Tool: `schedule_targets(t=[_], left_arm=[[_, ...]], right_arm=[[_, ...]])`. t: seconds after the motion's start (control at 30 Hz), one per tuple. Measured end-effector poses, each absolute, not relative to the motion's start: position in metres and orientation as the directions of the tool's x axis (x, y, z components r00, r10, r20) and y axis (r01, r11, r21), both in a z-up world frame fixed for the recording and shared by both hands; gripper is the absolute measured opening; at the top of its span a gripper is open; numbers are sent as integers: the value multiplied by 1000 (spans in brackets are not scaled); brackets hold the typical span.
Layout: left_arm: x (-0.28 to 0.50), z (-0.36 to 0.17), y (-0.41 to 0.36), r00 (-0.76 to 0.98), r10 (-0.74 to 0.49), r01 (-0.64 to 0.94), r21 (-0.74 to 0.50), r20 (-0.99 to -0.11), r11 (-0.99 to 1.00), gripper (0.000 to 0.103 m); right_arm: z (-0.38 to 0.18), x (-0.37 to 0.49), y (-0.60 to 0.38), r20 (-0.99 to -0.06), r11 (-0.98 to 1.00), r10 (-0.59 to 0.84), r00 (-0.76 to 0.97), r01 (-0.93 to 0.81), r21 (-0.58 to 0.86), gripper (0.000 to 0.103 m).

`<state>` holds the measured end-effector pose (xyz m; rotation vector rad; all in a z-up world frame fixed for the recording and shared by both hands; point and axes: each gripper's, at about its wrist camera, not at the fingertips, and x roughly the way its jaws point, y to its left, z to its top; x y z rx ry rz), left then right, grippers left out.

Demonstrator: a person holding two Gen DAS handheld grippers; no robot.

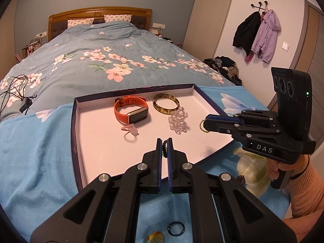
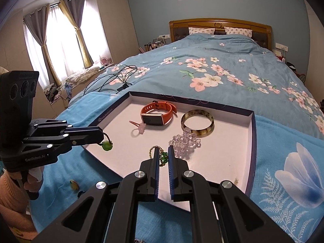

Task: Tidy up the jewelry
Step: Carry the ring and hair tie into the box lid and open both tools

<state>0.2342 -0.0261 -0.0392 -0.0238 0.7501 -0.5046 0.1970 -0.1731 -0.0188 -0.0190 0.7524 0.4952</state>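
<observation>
Both claws are carrying a piece toward the tray (image 1: 81,121) that lies on the bed (image 1: 30,141), so the step in hand looks like delivery, not picking.

The left claw (image 1: 164,141) is pinched nearly shut on a dark beaded bracelet (image 1: 164,147); in the right wrist view its green pendant (image 2: 106,145) hangs just below the tips, over the tray's near-left edge. The right claw (image 2: 162,154) is likewise closed down on a gold chain (image 2: 152,149) with green beads (image 2: 164,157), which dangle between and just ahead of its fingers, above the tray floor.

Ahead of the right claw lie a clear crystal bracelet (image 2: 185,140), then a tortoiseshell bangle (image 2: 197,122) and an orange watch (image 2: 157,114); a pink ring (image 2: 137,130) sits ahead and to its left. Behind the left claw, still on the bedspread outside the tray, are a dark ring (image 1: 176,228) and a small yellow-green piece (image 1: 155,238).

Next, I judge, each claw should lower over a bare patch of tray, clear of the crystal bracelet and pink ring, then open gently so the strands settle without tangling. After that the two loose pieces on the bedspread are left to fetch.
</observation>
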Motion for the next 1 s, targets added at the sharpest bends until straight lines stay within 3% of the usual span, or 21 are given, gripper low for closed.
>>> schedule_targets(t=[1.0], left_arm=[[282, -70, -36, 579, -392, 364, -204, -715, 909, 5]], right_arm=[[-46, 229, -153, -744, 894, 358, 564, -437, 99, 6]])
